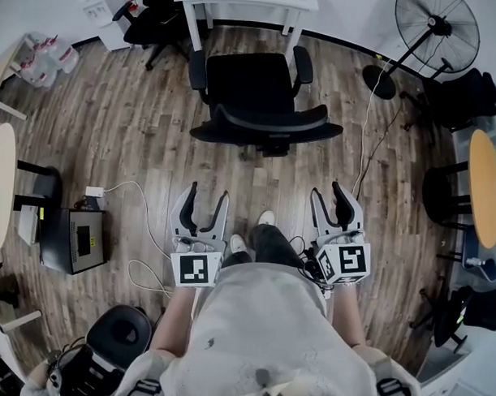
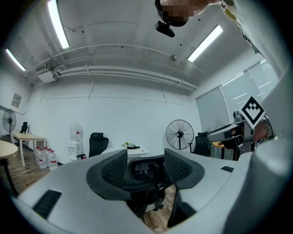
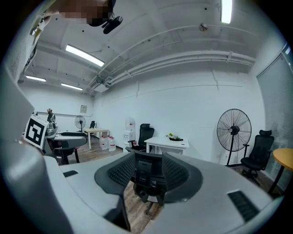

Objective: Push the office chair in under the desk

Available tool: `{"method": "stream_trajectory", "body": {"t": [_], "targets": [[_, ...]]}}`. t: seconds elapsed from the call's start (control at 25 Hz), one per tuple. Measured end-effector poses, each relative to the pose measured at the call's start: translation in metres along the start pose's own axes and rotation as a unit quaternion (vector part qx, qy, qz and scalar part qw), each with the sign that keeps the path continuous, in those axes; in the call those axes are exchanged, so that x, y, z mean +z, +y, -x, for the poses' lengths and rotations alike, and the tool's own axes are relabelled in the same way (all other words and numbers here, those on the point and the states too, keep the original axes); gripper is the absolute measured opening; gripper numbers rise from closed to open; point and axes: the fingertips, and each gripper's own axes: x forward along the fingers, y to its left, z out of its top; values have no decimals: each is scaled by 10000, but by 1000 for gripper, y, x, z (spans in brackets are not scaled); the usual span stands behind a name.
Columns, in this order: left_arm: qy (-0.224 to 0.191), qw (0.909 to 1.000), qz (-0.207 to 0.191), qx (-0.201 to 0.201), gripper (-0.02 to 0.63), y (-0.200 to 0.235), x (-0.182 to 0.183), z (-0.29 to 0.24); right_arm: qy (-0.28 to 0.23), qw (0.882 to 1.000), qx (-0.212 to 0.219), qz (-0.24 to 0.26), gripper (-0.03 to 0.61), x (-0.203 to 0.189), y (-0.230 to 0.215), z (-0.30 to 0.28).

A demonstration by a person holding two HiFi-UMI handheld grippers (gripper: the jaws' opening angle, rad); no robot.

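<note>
A black office chair [image 1: 255, 100] stands on the wood floor with its backrest toward me and its seat facing the white desk [image 1: 247, 0] at the top of the head view. My left gripper [image 1: 204, 201] and right gripper [image 1: 330, 198] are both open and empty, side by side, a short way behind the backrest without touching it. In the left gripper view the chair [image 2: 145, 183] shows between the left gripper's [image 2: 145, 167] jaws. The chair [image 3: 147, 179] also appears beyond the right gripper [image 3: 146, 172], with the desk [image 3: 167, 144] behind it.
A standing fan [image 1: 432, 33] and its cable lie at the right. Another black chair [image 1: 149, 19] sits left of the desk. A black box [image 1: 74, 241] with white cables is on the floor at left. Round tables [image 1: 485, 187] edge both sides.
</note>
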Motion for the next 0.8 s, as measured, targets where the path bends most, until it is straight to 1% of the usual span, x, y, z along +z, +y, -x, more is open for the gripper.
{"method": "stream_trajectory", "body": {"t": [0.12,0.52,0.68,0.8], "targets": [[31,10000,-10,81,261,0,4,-26,63,10000,42,41,193,2,-20,-22],[179,9994,-252,142,262,-13,5,-122,140,9998,131,48,195,11,-99,-93],[205,9989,-345,230,261,-21,6,-146,190,9996,201,59,196,11,-128,-110],[250,9983,-377,371,261,-18,1,-156,261,9991,298,127,196,8,-139,-122]]}}
